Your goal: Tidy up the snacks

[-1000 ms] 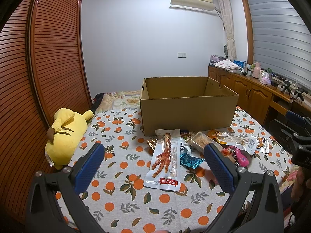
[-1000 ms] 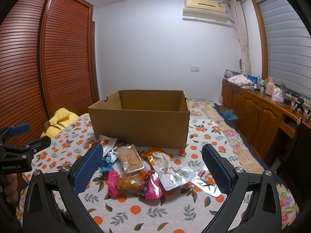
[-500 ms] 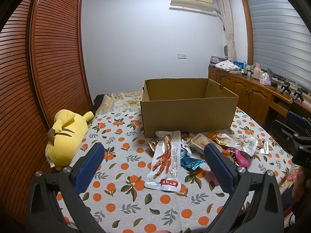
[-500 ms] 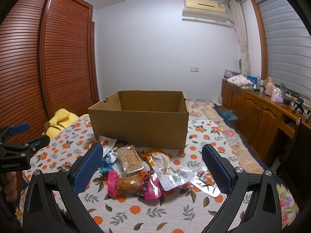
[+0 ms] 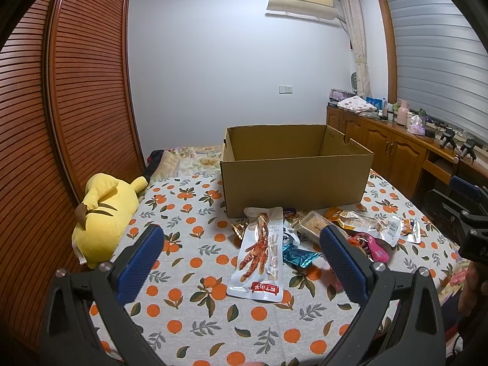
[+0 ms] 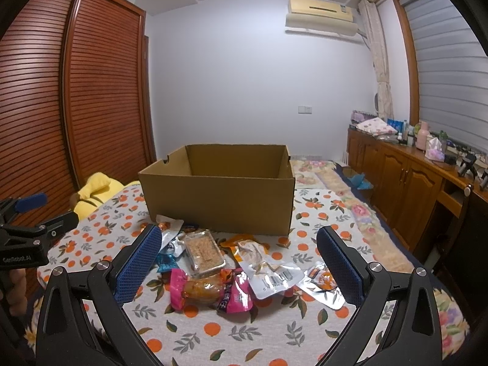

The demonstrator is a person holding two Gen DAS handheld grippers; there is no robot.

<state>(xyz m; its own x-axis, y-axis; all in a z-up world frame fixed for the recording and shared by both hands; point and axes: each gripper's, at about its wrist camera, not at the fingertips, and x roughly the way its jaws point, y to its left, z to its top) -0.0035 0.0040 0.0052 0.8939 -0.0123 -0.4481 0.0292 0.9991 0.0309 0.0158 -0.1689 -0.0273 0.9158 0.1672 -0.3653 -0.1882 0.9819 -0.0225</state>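
Observation:
An open cardboard box (image 5: 294,170) (image 6: 219,201) stands on the orange-print tablecloth (image 5: 195,299). In front of it lies a pile of snack packets: a white chicken-foot pouch (image 5: 259,256), a teal wrapper (image 5: 300,256), a clear tray of crumbly snack (image 6: 202,251), a pink-wrapped drumstick (image 6: 210,289) and a clear barcode pouch (image 6: 268,271). My left gripper (image 5: 241,259) hovers open above the near table, the chicken-foot pouch lying between its fingers' line of sight. My right gripper (image 6: 239,259) hangs open over the pile, holding nothing.
A yellow plush toy (image 5: 103,213) lies at the table's left edge by the slatted wardrobe (image 5: 61,122). A wooden sideboard (image 6: 405,177) with bottles runs along the right wall. A floral-covered bed (image 6: 323,174) lies behind the box.
Both views have shifted slightly; the box and snacks sit a little lower in the left wrist view. Nothing was grasped or moved on the table.

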